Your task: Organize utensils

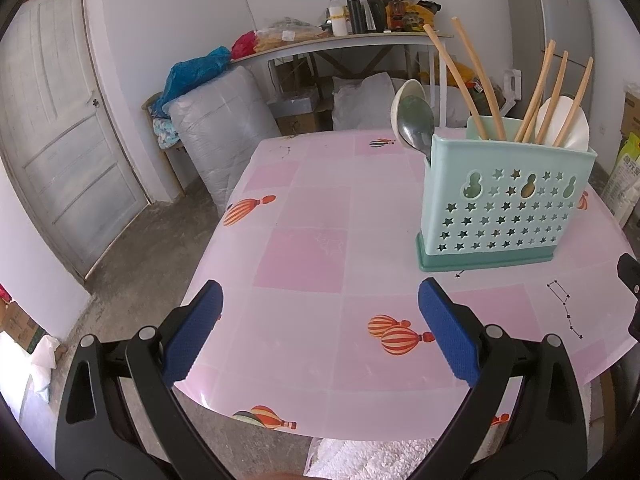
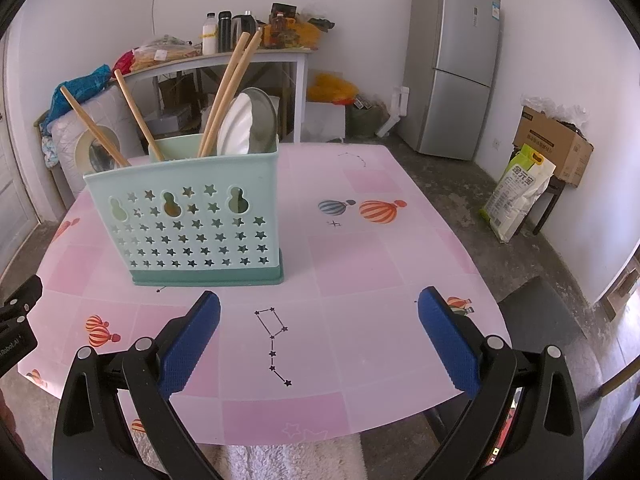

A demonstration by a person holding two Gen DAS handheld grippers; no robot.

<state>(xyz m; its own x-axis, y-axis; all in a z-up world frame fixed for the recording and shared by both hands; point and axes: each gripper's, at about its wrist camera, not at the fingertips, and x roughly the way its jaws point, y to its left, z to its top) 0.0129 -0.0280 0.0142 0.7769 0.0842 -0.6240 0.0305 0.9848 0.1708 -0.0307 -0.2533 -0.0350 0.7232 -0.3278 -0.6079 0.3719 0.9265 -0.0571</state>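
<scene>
The left gripper [image 1: 320, 334] and the right gripper [image 2: 319, 336] hover over the pink tabletop [image 2: 360, 264], jaws spread wide and holding nothing. The green utensil holder [image 2: 188, 216] stands upright on the tabletop; its chopsticks [image 2: 224, 96] and spoons [image 1: 414, 118] point upward, leaning outward.

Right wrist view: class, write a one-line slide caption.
Open right gripper hovers over the pink table, facing a mint utensil holder filled with chopsticks and spoons.

pink tablecloth [image 2: 360, 264] bare right of utensil caddy [image 2: 188, 220]; chopsticks [image 2: 228, 92] jut above caddy rim, blocking overhead approach
</scene>
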